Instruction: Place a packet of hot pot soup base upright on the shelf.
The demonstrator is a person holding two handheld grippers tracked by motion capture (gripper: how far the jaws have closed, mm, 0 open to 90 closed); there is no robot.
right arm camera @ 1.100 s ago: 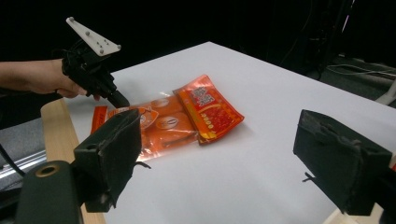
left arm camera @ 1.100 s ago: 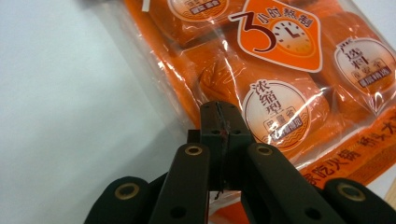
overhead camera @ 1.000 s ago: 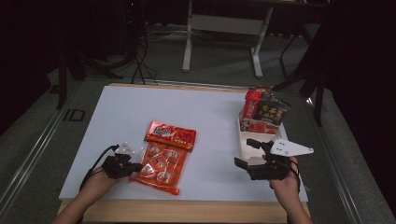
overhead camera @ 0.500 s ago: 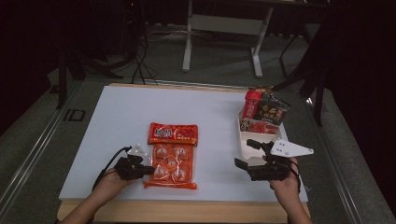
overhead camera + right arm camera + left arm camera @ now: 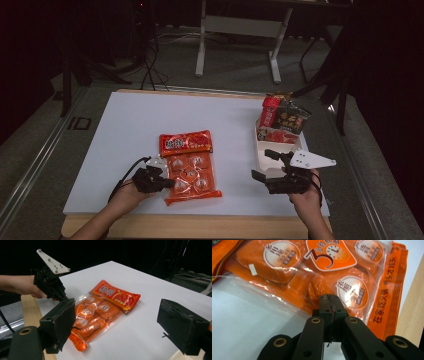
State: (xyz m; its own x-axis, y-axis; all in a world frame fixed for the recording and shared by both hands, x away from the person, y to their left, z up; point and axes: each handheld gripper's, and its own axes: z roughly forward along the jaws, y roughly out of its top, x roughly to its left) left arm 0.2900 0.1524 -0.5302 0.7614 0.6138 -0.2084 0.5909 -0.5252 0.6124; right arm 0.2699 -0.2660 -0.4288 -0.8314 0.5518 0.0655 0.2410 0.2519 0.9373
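Note:
An orange snack bag (image 5: 191,165) with several round wrapped pieces lies flat on the white table top (image 5: 140,125), near the front. My left gripper (image 5: 166,183) is at the bag's left edge, jaws shut on its clear plastic margin. In the left gripper view the closed left gripper (image 5: 331,305) pinches the snack bag (image 5: 317,272) at that seam. My right gripper (image 5: 261,164) hovers at the front right, open with nothing between its fingers. The right gripper view shows the wide-open right gripper (image 5: 117,315), with the snack bag (image 5: 100,312) and the left gripper (image 5: 58,293) farther off.
A white tray (image 5: 265,155) stands at the right, just beyond my right gripper, with several snack packs (image 5: 282,117) upright in its far end. The table's wooden front edge (image 5: 200,227) runs close under both hands. The floor around is dark, with stands and cables.
The left gripper moved right with the bag in its jaws, and the bag turned from a tilt to lie square with the table. The right gripper stayed put.

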